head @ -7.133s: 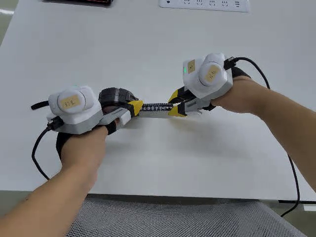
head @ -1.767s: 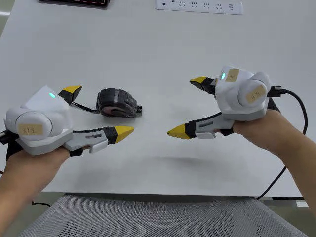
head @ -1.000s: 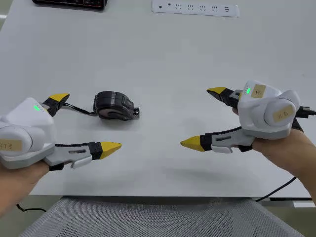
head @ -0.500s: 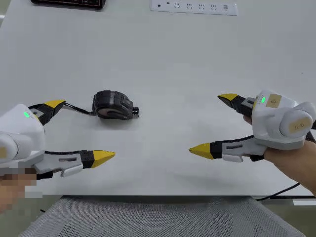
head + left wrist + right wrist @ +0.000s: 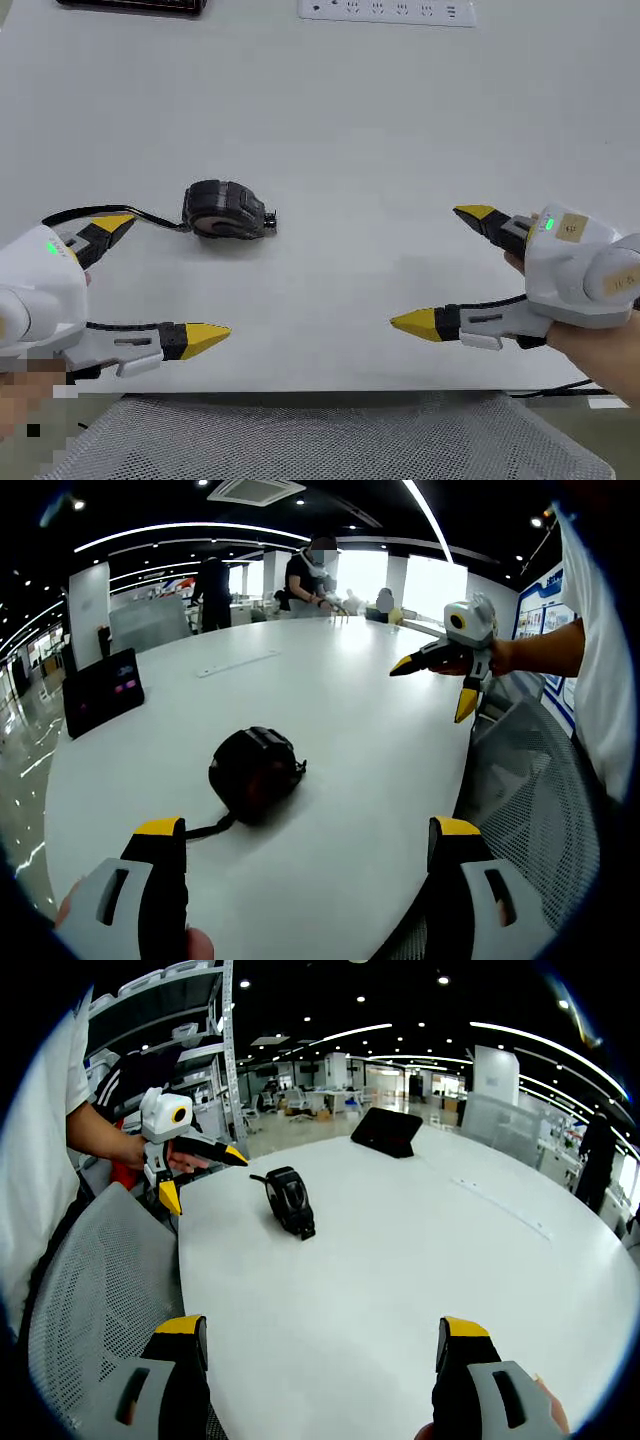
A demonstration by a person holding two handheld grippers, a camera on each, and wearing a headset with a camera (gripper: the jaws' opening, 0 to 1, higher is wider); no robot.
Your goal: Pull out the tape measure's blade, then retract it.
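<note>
White left gripper (image 5: 165, 276), right gripper (image 5: 437, 266), yellow-tipped jaws, white shirt (image 5: 590, 680)

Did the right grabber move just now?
Yes. The right gripper has pulled back from the power strip, toward the person, and away from the tape measure.

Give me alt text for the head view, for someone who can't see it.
A black tape measure lies on a white table, its blade wound in. The left gripper and right gripper hover open, wide apart, near the front edge, touching nothing. A power strip sits at the far edge.
</note>
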